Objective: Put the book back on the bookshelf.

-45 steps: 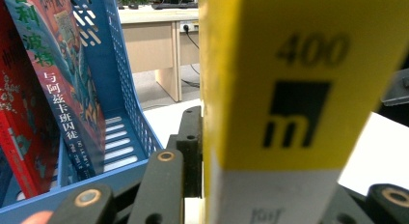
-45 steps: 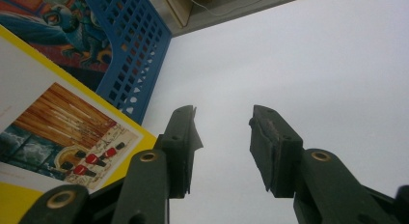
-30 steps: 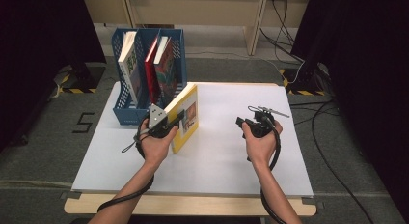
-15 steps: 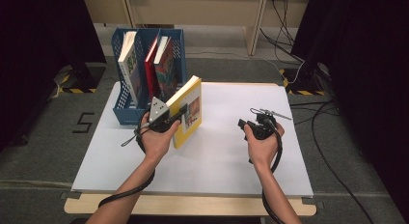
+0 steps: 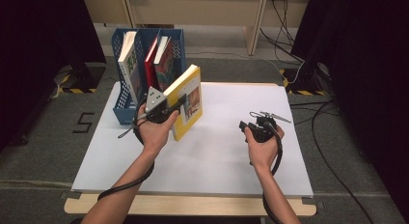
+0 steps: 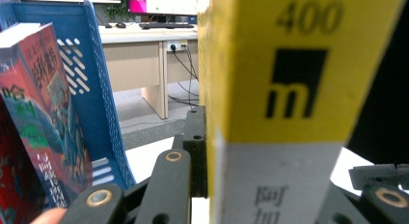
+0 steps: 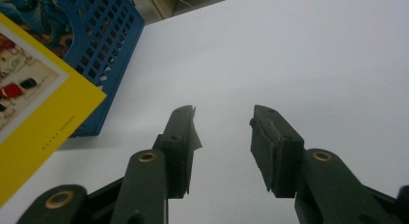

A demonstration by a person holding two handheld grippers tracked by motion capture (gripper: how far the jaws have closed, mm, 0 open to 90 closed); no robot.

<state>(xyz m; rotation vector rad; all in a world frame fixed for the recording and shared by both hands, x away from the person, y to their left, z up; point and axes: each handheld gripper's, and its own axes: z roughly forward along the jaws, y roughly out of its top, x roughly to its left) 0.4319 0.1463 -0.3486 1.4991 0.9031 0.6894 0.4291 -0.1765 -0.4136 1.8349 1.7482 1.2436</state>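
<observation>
— Fingers on the left gripper (image 5: 179,104) are clamped on the yellow book (image 5: 189,102), one each side of its spine; see it from the left gripper view, spine (image 6: 284,89) right between the black jaws?

— Yes, pinched tight. And the book's off the white table (image 5: 217,156), tilted, its top leaning toward one o'clock.

— Where is it against the blue file rack (image 5: 126,101)?

— Just beside it, at about three o'clock of the rack. Three books stand inside: a pale one (image 5: 129,64) and two red ones (image 5: 161,64).

— And the right gripper (image 5: 246,125)?

— Fingers parted a middling way, nothing between them; they've just spread a little more. Look along its own view: bare table between the fingers (image 7: 277,147), the yellow cover (image 7: 34,127) up at ten o'clock.

— So well apart from the book?

— Yes, out at four o'clock of it, low over the table.
</observation>
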